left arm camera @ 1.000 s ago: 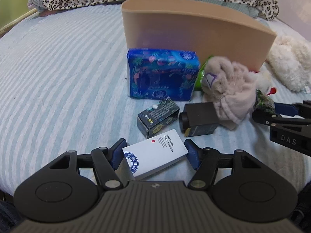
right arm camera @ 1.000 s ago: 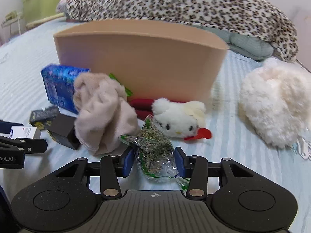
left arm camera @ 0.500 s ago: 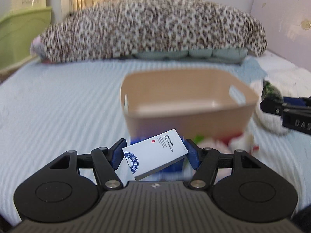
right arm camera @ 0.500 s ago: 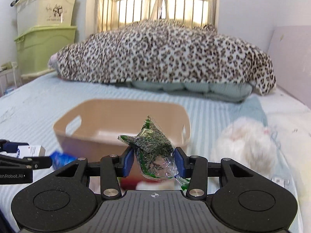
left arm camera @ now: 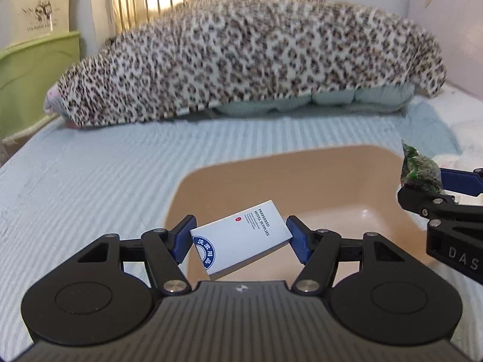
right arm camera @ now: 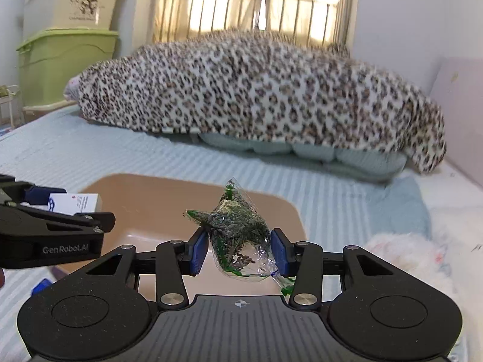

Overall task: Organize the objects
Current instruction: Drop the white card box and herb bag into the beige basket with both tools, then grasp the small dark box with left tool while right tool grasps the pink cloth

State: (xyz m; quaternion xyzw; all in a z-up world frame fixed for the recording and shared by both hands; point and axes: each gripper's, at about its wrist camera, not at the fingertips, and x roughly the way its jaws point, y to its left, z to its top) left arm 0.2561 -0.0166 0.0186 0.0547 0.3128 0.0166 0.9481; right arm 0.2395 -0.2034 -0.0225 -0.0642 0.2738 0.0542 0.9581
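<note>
Left wrist view takes in the pale blue striped bedspread [left arm camera: 90,181], and on it the tan plastic tub [left arm camera: 302,166], which serves as landmark. Beyond the tub lies the long leopard-print plush blanket [left arm camera: 241,60] over pale green pillows [left arm camera: 347,99]. Beyond the tub's left side stands a green plastic storage bin [left arm camera: 33,81] with a cream storage bin [left arm camera: 30,3] stacked on it.

Over the tub's near left corner, the left gripper [left arm camera: 240,235] is clamped on the white rectangular toiletries box with a blue round emblem [left arm camera: 241,238], held tilted above the tub's inside. At the tub's right edge the right gripper [left arm camera: 434,181] shows from the side, with the clear plastic bag of dried green herbs [left arm camera: 419,166] in it.

Right wrist view adds what the other lacks: the metal railing [right arm camera: 256,15] against bright curtains beyond the blanket, and a white fluffy plush [right arm camera: 407,250] on the bedspread right of the tub. Here the right gripper [right arm camera: 240,252] pinches the herb bag [right arm camera: 241,232] between its blue pads [right arm camera: 199,252], over the tub's near right part. The left gripper's black body [right arm camera: 51,235] covers the tub's near left rim, the white box [right arm camera: 75,203] peeking out behind it.
</note>
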